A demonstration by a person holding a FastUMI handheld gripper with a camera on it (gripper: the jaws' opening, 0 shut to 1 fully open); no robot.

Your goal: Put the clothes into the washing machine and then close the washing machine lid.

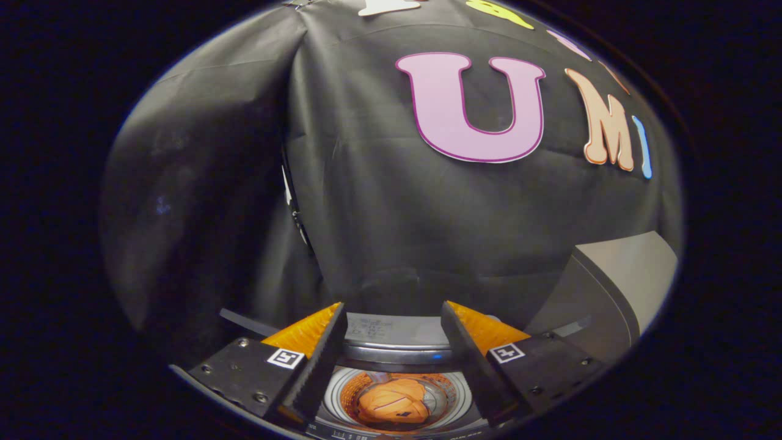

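**Clothes in the drum, lid up**

Gripper (pixel 394 333) sits above the washer (pixel 397 342), fingers spread wide with nothing between them. Seen through the gap: the washer's open top and round drum (pixel 342 394). An orange bundle of clothes (pixel 394 400) lies at the drum's bottom, bunched into a lump, long axis roughly across the gap from finger to finger; no clear pointing end. Drum wall rings it, bare metal showing on both sides of the bundle. The washer's rear panel runs across just beyond the fingertips. Lid (pixel 617 287) stands raised at the washer's right side, tilted back, well apart from the opening. Black cloth wall (pixel 366 201) hangs close behind.
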